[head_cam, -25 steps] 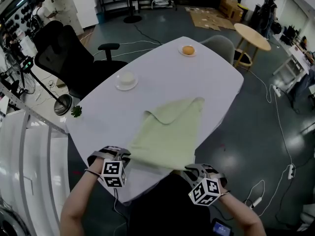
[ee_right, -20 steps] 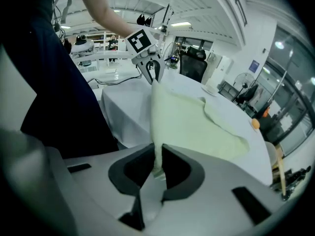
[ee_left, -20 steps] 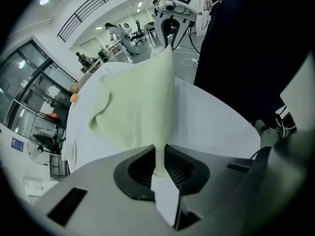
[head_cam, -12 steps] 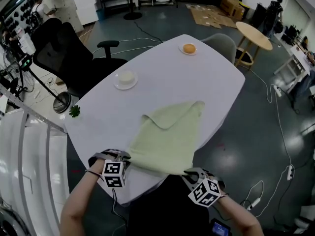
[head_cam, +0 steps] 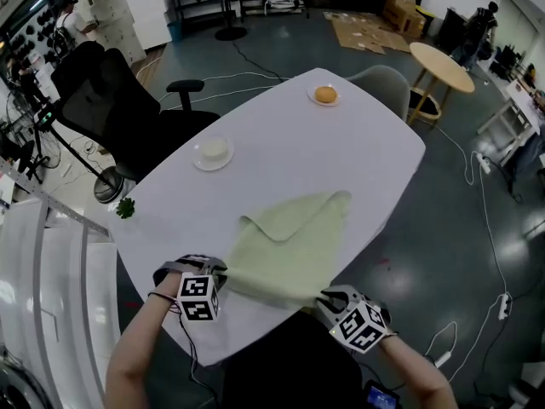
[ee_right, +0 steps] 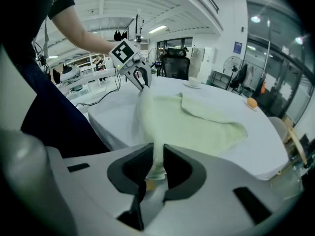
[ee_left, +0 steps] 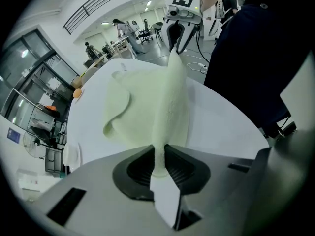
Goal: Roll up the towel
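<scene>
A pale green towel [head_cam: 289,244] lies on the white table [head_cam: 281,143], its far left corner folded over. Its near edge hangs stretched between my two grippers at the table's near edge. My left gripper [head_cam: 216,273] is shut on the near left corner, which is pinched between its pads in the left gripper view [ee_left: 160,157]. My right gripper [head_cam: 329,299] grips the near right corner [ee_right: 157,162]. Its jaws have just been opening a little, with the towel [ee_right: 197,122] still pressed between the pads.
A saucer with a cup [head_cam: 212,152] stands at the table's left. At the far end is a plate with an orange [head_cam: 324,95], and a small green sprig [head_cam: 125,209] lies at the left edge. A black office chair [head_cam: 111,100] stands beside the table.
Both grippers have drawn the towel's near edge back toward the person. The towel has slid a little toward the table's near edge, still held at both corners.
</scene>
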The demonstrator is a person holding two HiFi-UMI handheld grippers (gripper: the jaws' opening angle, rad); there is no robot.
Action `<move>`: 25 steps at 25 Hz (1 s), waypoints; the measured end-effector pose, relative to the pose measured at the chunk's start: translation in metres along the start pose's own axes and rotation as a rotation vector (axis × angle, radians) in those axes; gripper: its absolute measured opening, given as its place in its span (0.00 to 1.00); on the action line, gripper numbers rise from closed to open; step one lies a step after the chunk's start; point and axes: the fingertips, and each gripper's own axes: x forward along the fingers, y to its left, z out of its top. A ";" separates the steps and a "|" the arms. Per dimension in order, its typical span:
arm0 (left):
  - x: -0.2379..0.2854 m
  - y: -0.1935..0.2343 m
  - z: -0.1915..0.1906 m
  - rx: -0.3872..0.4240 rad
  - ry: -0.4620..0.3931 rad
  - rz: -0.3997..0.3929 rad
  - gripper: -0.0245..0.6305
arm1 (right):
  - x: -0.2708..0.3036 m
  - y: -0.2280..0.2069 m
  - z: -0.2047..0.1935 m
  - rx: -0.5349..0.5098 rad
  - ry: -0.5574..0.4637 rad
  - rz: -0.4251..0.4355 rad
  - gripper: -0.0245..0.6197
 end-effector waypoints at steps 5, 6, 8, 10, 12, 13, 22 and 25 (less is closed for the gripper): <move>0.014 0.019 0.006 -0.012 0.020 -0.011 0.15 | 0.008 -0.025 -0.005 0.024 0.006 0.018 0.15; 0.017 0.022 0.007 -0.012 0.026 -0.011 0.15 | 0.009 -0.029 -0.006 0.032 0.006 0.023 0.15; 0.024 0.030 0.007 -0.006 0.039 -0.010 0.15 | 0.013 -0.038 -0.008 0.052 0.006 0.032 0.16; 0.030 0.034 0.007 -0.011 0.047 -0.026 0.16 | 0.017 -0.046 -0.009 0.070 0.008 0.042 0.16; 0.037 0.037 0.007 -0.022 0.052 -0.044 0.16 | 0.022 -0.052 -0.012 0.088 0.019 0.054 0.16; 0.041 0.039 0.007 -0.026 0.055 -0.047 0.16 | 0.025 -0.055 -0.014 0.100 0.025 0.061 0.16; 0.047 0.052 0.006 -0.047 0.064 -0.025 0.27 | 0.040 -0.066 -0.025 0.119 0.053 0.051 0.18; 0.034 0.067 0.013 -0.113 0.029 0.004 0.47 | 0.036 -0.073 -0.023 0.128 0.042 0.041 0.27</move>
